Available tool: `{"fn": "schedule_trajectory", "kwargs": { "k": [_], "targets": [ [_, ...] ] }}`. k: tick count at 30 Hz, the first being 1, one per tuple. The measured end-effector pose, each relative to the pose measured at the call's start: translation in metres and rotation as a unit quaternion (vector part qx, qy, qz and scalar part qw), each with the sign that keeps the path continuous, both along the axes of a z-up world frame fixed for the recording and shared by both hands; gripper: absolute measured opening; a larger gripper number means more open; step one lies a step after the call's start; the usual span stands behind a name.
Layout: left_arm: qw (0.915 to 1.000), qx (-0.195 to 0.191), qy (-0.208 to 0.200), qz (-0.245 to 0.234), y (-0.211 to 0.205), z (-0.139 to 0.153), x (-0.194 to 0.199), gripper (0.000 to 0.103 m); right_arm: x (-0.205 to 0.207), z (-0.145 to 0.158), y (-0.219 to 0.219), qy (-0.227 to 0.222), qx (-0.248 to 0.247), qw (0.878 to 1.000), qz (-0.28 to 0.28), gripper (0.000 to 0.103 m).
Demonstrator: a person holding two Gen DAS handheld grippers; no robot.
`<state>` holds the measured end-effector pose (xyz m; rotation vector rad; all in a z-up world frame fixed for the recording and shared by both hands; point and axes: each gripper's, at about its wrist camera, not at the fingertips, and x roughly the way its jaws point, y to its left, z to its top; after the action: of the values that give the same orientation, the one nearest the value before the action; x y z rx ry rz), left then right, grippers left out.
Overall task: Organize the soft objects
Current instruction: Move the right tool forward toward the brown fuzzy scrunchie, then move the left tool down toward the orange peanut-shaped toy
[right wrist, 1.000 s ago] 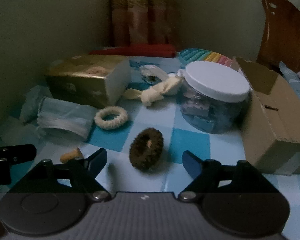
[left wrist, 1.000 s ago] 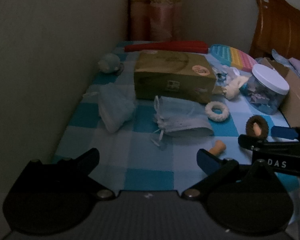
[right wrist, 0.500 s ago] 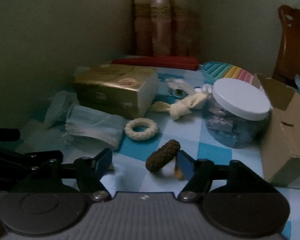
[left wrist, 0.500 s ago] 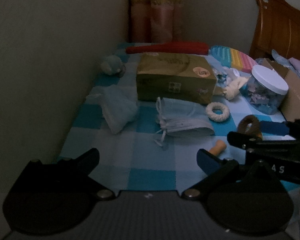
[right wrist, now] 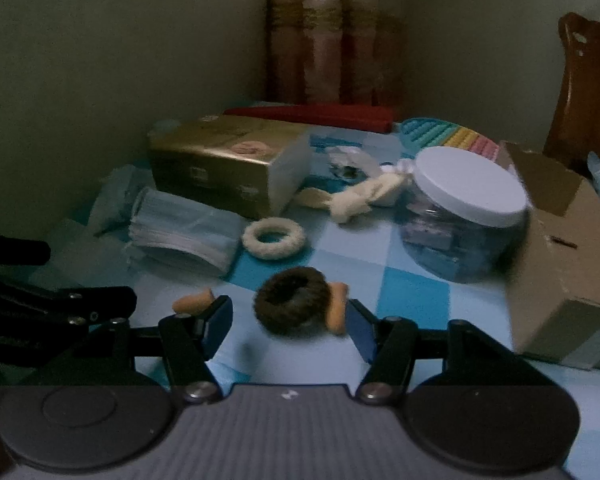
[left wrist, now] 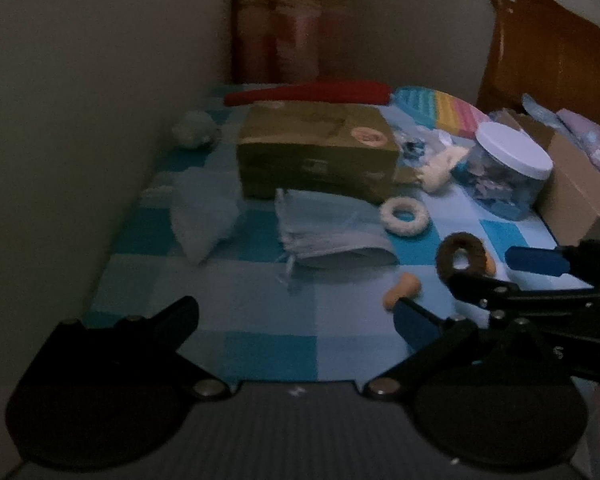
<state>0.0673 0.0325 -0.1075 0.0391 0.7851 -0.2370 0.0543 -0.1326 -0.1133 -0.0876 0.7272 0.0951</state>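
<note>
Your right gripper (right wrist: 290,326) has been closing its jaws around the brown scrunchie (right wrist: 294,306), not yet clamped; your left gripper (left wrist: 296,320) hangs released above the bench (left wrist: 260,320).

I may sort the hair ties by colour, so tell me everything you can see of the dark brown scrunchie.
The dark brown scrunchie is a fuzzy fabric ring with an open centre, tipped up on edge on the blue checked cloth. It sits between the fingers of the right gripper, whose jaws have just been closing; no pad clearly presses it. A small orange piece touches its right side.
</note>
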Motion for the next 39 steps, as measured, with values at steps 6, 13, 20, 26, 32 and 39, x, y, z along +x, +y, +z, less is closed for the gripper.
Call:
{"fn": "schedule_trajectory", "kwargs": {
  "k": [6, 13, 20, 26, 32, 39],
  "targets": [
    [1.0000, 0.002, 0.006, 0.000, -0.014, -0.003, 0.008, 0.102, -0.008, 0.002, -0.016, 0.005, -0.011, 1.000, -0.018, 0.068],
    [0.9996, 0.022, -0.005, 0.016, -0.040, -0.004, 0.021, 0.102, -0.015, -0.005, -0.026, 0.006, -0.065, 0.998, -0.025, 0.082],
    [0.9992, 0.021, -0.001, 0.033, -0.044, -0.013, 0.024, 0.103, -0.017, -0.008, -0.027, 0.002, -0.064, 0.998, -0.009, 0.087],
    [0.9987, 0.031, -0.010, 0.039, -0.037, -0.006, 0.019, 0.102, -0.016, -0.013, -0.030, 0.007, -0.051, 0.999, -0.009, 0.087],
    [0.9989, 0.016, -0.024, 0.038, -0.035, 0.006, 0.017, 0.102, -0.017, -0.014, -0.031, 0.005, -0.044, 0.999, -0.010, 0.088],
    [0.9984, 0.046, -0.005, 0.032, -0.056, -0.013, 0.027, 0.102, -0.020, -0.014, -0.033, 0.007, -0.044, 0.999, -0.014, 0.088]
  ]
}}
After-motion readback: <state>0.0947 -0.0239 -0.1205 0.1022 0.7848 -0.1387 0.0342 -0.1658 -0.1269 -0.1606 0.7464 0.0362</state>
